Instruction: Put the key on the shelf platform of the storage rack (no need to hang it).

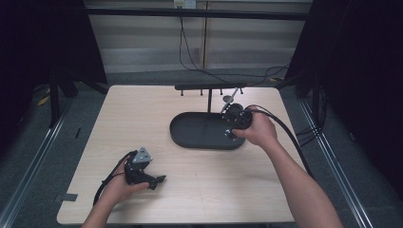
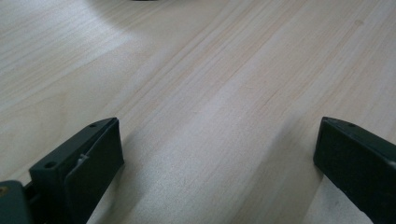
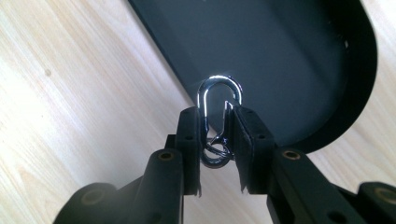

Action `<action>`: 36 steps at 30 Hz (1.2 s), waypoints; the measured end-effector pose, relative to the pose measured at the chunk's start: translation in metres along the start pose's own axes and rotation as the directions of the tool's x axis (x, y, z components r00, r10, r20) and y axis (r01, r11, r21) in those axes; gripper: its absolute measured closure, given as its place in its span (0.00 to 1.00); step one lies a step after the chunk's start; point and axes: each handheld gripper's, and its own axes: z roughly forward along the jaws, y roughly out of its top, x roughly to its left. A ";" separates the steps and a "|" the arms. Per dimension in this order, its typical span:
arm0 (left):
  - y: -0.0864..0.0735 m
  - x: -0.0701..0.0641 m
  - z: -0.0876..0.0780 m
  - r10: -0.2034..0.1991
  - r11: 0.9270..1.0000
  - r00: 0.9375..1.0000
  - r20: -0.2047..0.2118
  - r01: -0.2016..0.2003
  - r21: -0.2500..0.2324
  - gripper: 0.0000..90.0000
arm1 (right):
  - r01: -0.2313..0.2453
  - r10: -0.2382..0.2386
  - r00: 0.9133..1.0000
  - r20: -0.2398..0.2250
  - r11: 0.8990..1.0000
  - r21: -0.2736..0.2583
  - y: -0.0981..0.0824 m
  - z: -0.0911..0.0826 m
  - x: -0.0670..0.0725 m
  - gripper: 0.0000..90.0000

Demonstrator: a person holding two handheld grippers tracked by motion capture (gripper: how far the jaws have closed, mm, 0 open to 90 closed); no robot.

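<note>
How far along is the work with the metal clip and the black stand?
Done: the right hand-held gripper has closed on the silver clip above the black oval base. In hand: carrying it. Left: placing it, perhaps on the rack's pegs. The left hand-held gripper rests open on the table.

Probably a lab: black curtains (cables trailing) enclose a wooden table.
</note>
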 end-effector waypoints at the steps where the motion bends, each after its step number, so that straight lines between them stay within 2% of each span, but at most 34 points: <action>1: 0.000 0.000 0.000 0.001 1.000 1.000 -0.001 -0.001 0.000 0.01 | 0.000 0.000 1.000 0.000 1.000 0.000 0.000 0.000 0.000 0.81; 6: 0.000 0.000 0.000 0.001 1.000 1.000 -0.001 -0.001 0.000 0.01 | -0.010 0.010 1.000 0.008 1.000 -0.018 0.002 -0.002 -0.004 0.81; 11: 0.000 0.000 0.000 0.000 1.000 1.000 -0.001 0.000 0.000 0.01 | -0.011 0.011 1.000 0.016 1.000 -0.013 0.003 -0.001 -0.007 0.81; 16: 0.000 0.000 0.000 0.000 1.000 1.000 -0.001 0.000 0.000 0.01 | -0.015 0.015 1.000 0.011 1.000 -0.007 0.004 0.003 -0.009 0.81; 28: 0.000 0.000 0.000 -0.004 1.000 1.000 0.003 0.004 -0.001 0.01 | -0.035 0.035 0.999 0.032 0.999 -0.007 0.011 0.013 -0.017 0.81; 35: 0.000 0.000 0.000 -0.004 1.000 1.000 0.002 0.004 -0.001 0.01 | -0.028 0.029 0.999 0.036 1.000 -0.005 0.014 0.020 -0.018 0.81; 36: 0.000 0.000 0.000 -0.004 1.000 1.000 0.002 0.004 -0.001 0.01 | -0.038 0.039 0.999 0.037 0.999 -0.006 0.014 0.021 -0.018 0.81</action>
